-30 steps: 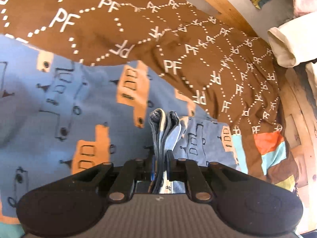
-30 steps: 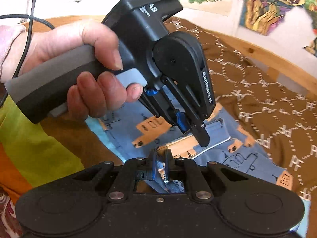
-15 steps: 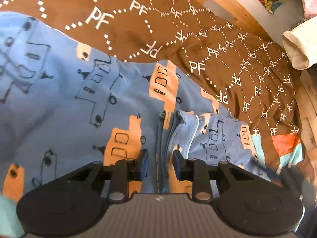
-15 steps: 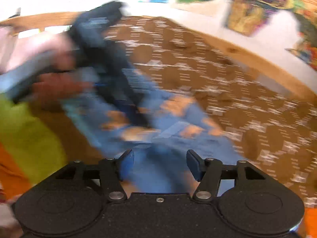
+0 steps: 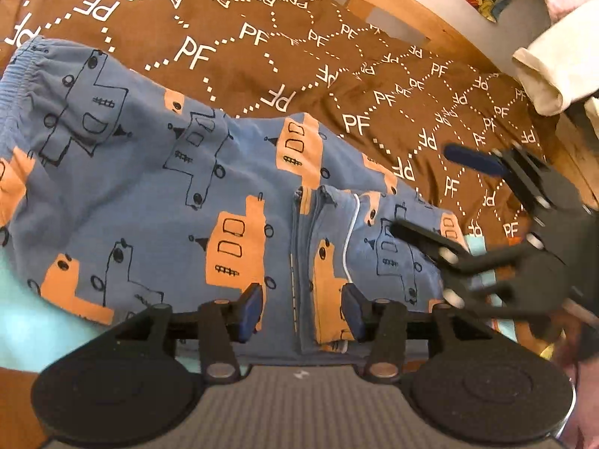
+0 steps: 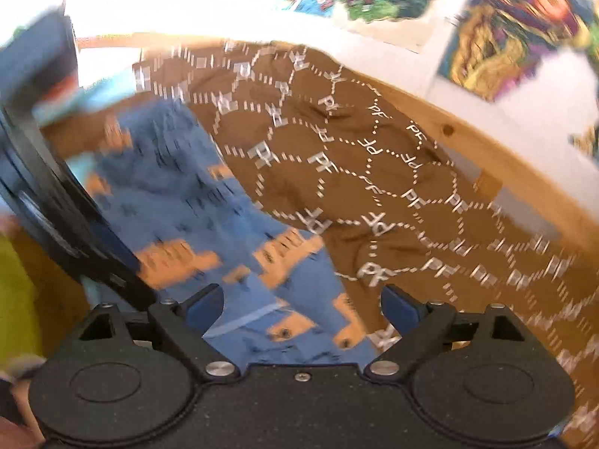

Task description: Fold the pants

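Note:
The blue pants (image 5: 157, 194) with orange and outlined truck prints lie folded on a brown bedspread (image 5: 299, 56); the leg cuffs (image 5: 322, 247) rest on top near the front. My left gripper (image 5: 301, 307) is open and empty just above the cuffs. My right gripper (image 6: 301, 308) is open and empty over the pants (image 6: 209, 224); that view is blurred. It also shows in the left wrist view (image 5: 441, 202), open at the right.
A wooden bed frame (image 5: 397, 3) runs along the far side. A cream cloth bundle (image 5: 554, 71) lies at the upper right. Posters (image 6: 516, 26) hang on the white wall. The left gripper's body (image 6: 45, 202) fills the left of the right wrist view.
Both grippers were shut on the pants' cuffs a second ago. Both have opened and let go, and pulled back; the cuffs now lie flat on the pants.

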`<state>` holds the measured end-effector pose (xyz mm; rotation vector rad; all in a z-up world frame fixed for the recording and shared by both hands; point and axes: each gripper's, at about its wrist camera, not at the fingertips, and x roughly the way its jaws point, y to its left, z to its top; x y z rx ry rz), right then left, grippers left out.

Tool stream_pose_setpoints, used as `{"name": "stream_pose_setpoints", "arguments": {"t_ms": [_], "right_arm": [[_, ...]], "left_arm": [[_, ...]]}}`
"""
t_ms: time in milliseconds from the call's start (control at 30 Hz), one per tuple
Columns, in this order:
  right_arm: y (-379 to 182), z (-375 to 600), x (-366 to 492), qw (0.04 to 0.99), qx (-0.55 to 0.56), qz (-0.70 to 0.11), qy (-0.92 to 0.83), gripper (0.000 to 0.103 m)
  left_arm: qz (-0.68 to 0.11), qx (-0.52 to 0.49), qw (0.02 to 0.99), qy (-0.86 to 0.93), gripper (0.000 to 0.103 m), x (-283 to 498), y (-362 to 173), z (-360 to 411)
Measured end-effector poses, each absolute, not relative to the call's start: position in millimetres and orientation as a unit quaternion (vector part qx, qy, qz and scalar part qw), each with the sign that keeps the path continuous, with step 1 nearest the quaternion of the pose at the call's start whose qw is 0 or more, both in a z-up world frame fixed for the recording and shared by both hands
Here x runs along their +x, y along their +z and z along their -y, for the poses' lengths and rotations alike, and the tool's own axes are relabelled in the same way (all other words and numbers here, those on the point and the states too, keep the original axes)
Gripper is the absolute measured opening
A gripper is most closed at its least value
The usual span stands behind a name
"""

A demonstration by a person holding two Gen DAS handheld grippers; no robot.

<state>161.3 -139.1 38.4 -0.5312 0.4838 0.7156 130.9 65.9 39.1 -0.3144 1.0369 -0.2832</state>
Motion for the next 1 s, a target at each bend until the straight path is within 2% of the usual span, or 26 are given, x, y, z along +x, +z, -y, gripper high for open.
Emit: {"name": "stream_pose_setpoints", "arguments": {"t_ms": [67, 167, 233, 433, 500, 567, 667, 767, 933, 1000], "right_arm": [[25, 138, 177, 0.870, -0.263, -0.235, 0.343, 0.090], [7, 142, 211, 0.860, -0.213, -0.286, 0.364, 0.087], [-4, 135, 219, 0.855, -0.226, -0.283, 0.372, 0.087], [-9, 106, 232, 0.857, -0.239, -0.260, 0.375, 0.095], [-1, 109, 234, 0.864, -0.232, -0.256, 0.366, 0.086], [13, 120, 232, 0.880, -0.229, -0.241, 0.340, 0.086], [29, 141, 216, 0.891, -0.196, -0.238, 0.333, 0.091], [27, 150, 189, 0.884, -0.205, -0.248, 0.338, 0.092], [-11, 143, 150, 0.865, -0.258, -0.269, 0.335, 0.092], [-20, 141, 141, 0.874, -0.260, -0.254, 0.321, 0.092]], "left_arm": [[-0.500, -0.144, 0.843, -0.135, 0.051, 129, 34, -60], [-0.508, -0.113, 0.846, -0.114, 0.049, 127, 24, -47], [-0.505, -0.090, 0.852, -0.102, 0.046, 124, 22, -40], [-0.501, -0.093, 0.855, -0.098, 0.043, 118, 22, -45], [-0.504, -0.099, 0.852, -0.099, 0.043, 117, 25, -47], [-0.503, -0.097, 0.853, -0.101, 0.043, 114, 30, -50], [-0.498, -0.089, 0.857, -0.097, 0.048, 105, 40, -58], [-0.486, -0.070, 0.868, -0.071, 0.049, 93, 52, -69], [-0.446, -0.069, 0.892, -0.009, 0.059, 66, 75, -92], [-0.423, -0.063, 0.904, 0.023, 0.065, 55, 84, -103]]}}
